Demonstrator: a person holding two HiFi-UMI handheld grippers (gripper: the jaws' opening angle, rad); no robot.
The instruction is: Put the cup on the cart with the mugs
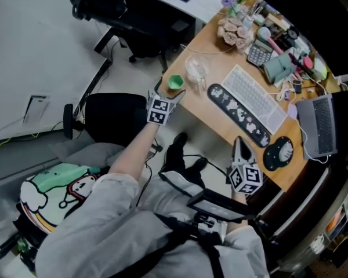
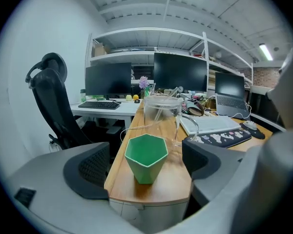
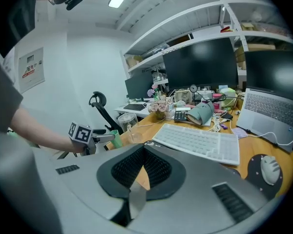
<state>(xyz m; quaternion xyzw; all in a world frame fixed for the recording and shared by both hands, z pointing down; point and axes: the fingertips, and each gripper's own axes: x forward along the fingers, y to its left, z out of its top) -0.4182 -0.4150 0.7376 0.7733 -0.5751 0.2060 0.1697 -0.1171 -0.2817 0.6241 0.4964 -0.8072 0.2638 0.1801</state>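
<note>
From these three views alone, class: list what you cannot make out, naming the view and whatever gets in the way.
- Cart and mugs: they appear in no view.
- Green cup: in the right gripper view it is small and partly hidden behind the left gripper.
- Glass jug: the left gripper view cannot show whether it holds anything.
- Small things beyond the calculator: too small in the head view to name.
- Laptop: cut off by the right gripper view's right edge.

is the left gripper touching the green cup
Apart. Left gripper view shows bare desk between the green cup and each open jaw of the left gripper.
</note>
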